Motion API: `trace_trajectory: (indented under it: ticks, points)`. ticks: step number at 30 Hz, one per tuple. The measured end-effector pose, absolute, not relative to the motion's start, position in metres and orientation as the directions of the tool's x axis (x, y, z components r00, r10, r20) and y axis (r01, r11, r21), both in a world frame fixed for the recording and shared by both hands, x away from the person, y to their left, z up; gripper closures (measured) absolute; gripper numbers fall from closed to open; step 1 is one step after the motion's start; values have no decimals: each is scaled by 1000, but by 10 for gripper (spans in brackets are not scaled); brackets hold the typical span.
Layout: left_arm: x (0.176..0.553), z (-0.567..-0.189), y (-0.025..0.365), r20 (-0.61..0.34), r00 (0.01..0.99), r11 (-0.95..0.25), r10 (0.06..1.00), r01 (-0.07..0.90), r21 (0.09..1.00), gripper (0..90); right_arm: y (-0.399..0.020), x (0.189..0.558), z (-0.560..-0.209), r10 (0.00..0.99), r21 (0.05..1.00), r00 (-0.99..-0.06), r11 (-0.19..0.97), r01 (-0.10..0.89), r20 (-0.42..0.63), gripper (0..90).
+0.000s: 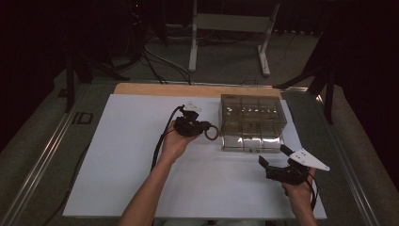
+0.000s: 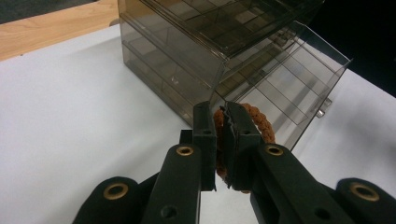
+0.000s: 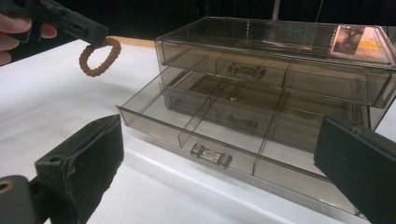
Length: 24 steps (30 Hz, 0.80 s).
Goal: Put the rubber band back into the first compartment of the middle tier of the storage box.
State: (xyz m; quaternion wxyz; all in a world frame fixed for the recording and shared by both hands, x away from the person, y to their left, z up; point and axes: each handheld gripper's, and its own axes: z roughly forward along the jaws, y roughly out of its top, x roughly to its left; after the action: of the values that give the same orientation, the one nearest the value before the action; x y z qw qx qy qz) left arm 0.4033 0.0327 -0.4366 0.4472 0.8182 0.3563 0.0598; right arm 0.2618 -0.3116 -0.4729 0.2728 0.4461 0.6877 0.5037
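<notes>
The left gripper (image 1: 201, 126) has its jaws clamped on a brown braided ring (image 1: 211, 132), holding it in the air just beside the smoky clear drawer box (image 1: 252, 122) on the white table (image 1: 127, 155). The bottom drawer (image 3: 205, 133) stands pulled out. The right gripper (image 1: 274, 162) hovers near the box's front, jaws wide apart.

left tongs (image 1: 203, 127) clamped, right tongs (image 1: 273, 157) spread wide
</notes>
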Motion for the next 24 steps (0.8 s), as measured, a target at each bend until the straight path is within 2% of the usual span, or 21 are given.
trace_trajectory:
  ticks: [24]
  points:
    - [409, -434, 17, -223, 746, -347, 628, 525, 777, 859, -313, 261, -472, 890, 938, -449, 89, 334, 75, 20]
